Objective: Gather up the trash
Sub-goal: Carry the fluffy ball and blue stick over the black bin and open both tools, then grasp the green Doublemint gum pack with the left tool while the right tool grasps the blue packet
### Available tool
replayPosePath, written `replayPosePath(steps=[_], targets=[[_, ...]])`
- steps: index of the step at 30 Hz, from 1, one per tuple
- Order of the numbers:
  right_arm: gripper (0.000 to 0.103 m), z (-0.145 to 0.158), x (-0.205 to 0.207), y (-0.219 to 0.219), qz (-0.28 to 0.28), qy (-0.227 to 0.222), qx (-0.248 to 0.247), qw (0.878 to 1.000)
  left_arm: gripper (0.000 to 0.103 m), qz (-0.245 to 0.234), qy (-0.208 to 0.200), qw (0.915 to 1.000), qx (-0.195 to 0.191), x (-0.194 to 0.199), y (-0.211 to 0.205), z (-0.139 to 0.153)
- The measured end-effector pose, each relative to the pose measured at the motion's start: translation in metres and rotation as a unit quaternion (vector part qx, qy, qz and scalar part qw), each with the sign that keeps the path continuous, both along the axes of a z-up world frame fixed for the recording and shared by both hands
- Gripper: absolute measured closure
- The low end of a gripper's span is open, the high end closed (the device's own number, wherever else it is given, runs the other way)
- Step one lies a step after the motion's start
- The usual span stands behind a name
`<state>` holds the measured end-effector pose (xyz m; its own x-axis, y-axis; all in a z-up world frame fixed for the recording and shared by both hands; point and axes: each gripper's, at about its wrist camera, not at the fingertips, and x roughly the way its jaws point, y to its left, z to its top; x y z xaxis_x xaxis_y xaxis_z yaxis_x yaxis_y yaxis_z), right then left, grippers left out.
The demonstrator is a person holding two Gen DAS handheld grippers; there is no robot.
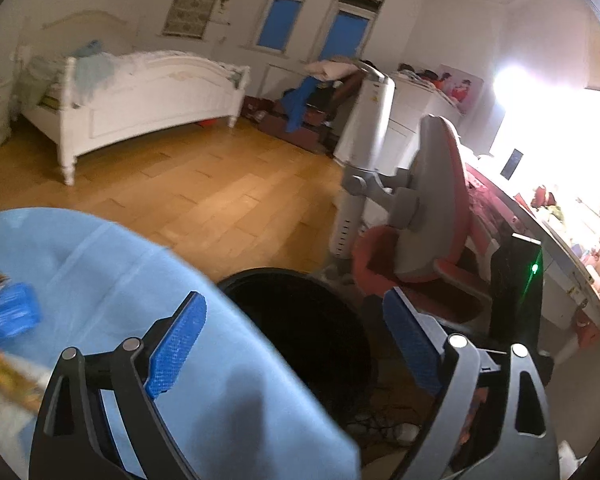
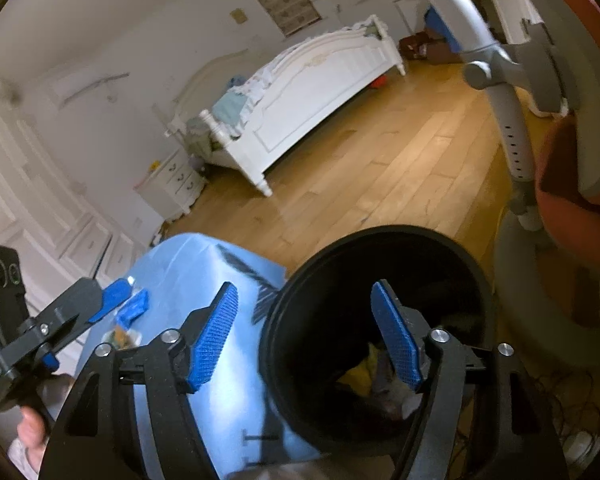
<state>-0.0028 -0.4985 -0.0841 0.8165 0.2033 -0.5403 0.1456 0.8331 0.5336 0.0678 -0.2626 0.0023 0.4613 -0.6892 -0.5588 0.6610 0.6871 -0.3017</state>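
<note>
My right jaws (image 2: 304, 336) stand open with nothing between the blue pads, poised over the mouth of the black bin (image 2: 380, 264). Down inside the bin lies trash (image 2: 360, 372), something yellow and some pale scraps. My left jaws (image 1: 296, 344) are open and empty as well, straddling the table's edge, with the bin (image 1: 300, 320) on the floor just beyond that edge. The table (image 1: 100, 264) wears a light blue cloth. Near its left edge lie a blue packet (image 1: 8, 316) and a blurred orange wrapper (image 1: 12, 376). Beyond the bin stands a grey and red chair (image 1: 432, 200).
</note>
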Motion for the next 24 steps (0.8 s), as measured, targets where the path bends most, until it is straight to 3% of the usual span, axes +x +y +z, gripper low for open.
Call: replayPosePath(steps=[5, 9, 13, 17, 22, 24], targets=[[0.03, 0.013, 0.019, 0.048, 0.057, 0.001, -0.02, 0.998, 0.014, 0.065, -0.037, 0.9961, 0.047, -0.002, 0.067, 0.0], [0.029, 0.024, 0.038, 0.098, 0.114, 0.005, -0.042, 0.993, 0.014, 0.128, -0.049, 0.9871, 0.083, 0.006, 0.137, -0.005], [0.02, 0.037, 0.063, 0.156, 0.178, 0.008, -0.066, 0.982, 0.014, 0.172, -0.051, 0.9771, 0.115, 0.019, 0.188, -0.012], [0.007, 0.046, 0.095, 0.215, 0.23, 0.017, -0.094, 0.968, 0.014, 0.166, -0.03, 0.9752, 0.144, 0.037, 0.219, -0.026], [0.007, 0.042, 0.144, 0.272, 0.265, 0.056, -0.127, 0.954, 0.015, 0.125, -0.031, 0.9738, 0.187, 0.042, 0.224, -0.04], [0.007, 0.037, 0.163, 0.289, 0.278, 0.07, -0.135, 0.948, 0.024, 0.104, -0.03, 0.9737, 0.2, 0.047, 0.219, -0.043]])
